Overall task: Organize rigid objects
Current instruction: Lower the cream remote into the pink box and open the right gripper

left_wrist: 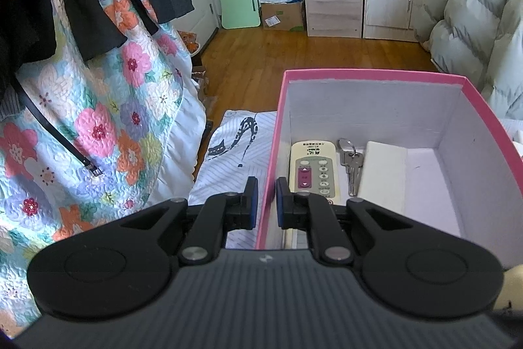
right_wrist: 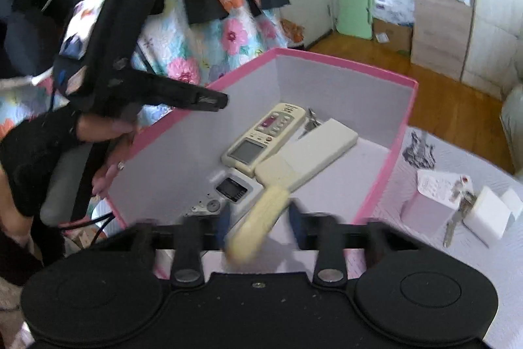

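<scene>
Clamping the near left wall of the pink box (left_wrist: 359,74), the left gripper (left_wrist: 266,201) has its jaws drawn narrow, one blue pad outside the wall and one inside. The right gripper (right_wrist: 258,218) hovers over the box's near end with a cream handle (right_wrist: 251,234) between its pads. The right pad sits close against the handle and a strip of gap shows on the left, but blur hides whether the handle is actually pinched. The handle belongs to one flat white paddle (right_wrist: 320,149) lying slantwise on the box floor. Beside it lies one cream remote (left_wrist: 313,172) with a magenta button panel and small print across its top, too fine to read. A second remote (right_wrist: 232,188) with a dark screen lies at the first one's screen end. Between the cream remote and the paddle lies one key bunch (left_wrist: 351,165), a ring with two keys. Outside the box, on the striped sheet (right_wrist: 425,251), stands one small carton (right_wrist: 428,195) whose printed top is illegible. Just beside it are some loose keys (right_wrist: 456,211), and then two white blocks, the nearer block (right_wrist: 487,216) and the farther block (right_wrist: 511,201).
</scene>
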A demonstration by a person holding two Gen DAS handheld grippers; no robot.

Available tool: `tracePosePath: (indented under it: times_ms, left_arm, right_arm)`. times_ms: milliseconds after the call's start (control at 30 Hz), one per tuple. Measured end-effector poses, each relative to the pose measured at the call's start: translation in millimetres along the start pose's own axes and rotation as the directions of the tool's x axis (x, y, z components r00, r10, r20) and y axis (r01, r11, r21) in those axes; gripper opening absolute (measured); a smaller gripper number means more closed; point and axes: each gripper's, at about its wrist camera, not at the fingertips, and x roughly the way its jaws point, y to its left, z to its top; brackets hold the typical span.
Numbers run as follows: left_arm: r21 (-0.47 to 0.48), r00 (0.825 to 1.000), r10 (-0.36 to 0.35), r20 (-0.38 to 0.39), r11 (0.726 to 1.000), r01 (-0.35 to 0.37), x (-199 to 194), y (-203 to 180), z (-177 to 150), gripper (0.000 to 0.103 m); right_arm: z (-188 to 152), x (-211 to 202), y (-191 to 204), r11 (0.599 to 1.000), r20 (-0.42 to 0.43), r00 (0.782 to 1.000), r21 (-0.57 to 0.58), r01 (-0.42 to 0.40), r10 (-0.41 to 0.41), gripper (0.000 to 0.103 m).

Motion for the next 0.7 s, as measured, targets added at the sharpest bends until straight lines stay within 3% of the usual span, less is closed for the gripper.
tracePosePath:
  times_ms: [67, 167, 333, 500, 700]
  left_arm:
    - [-0.009, 1.0, -0.01, 0.0, 1.0, 0.01, -0.2, 1.4, -0.1, 0.011]
    - [-0.002, 1.0, -0.002, 0.006, 1.0, 0.002, -1.2, 0.3, -1.2, 0.011]
    - [-0.004, 1.0, -0.003, 0.01, 1.0, 0.004, -1.8, 0.8, -2.9, 0.011]
    - [0.008, 1.0, -0.002, 0.007, 1.0, 0.002, -1.2, -2.2, -3.3, 0.011]
    - [0.005, 1.0, 0.0, 0.01, 1.0, 0.0, -1.6, -2.0, -4.0, 0.011]
  right_arm:
    - [1.6, -2.2, -19.4, 0.99, -0.001, 0.995, 0.102, -0.098, 0.099, 0.019]
    - [3.3, 1.0, -19.5, 0.986, -0.005, 0.995, 0.135, -0.093, 0.095, 0.02]
    - [5.0, 3.9, -25.1, 0.954, 0.005, 0.995, 0.285, -0.094, 0.097, 0.02]
    - [6.5, 5.9, -0.4, 0.978, -0.004, 1.0, 0.204, 0.03, -0.03, 0.02]
    - [10.9, 13.0, 20.1, 0.98, 0.01, 1.0, 0.199, 0.01, -0.012, 0.022]
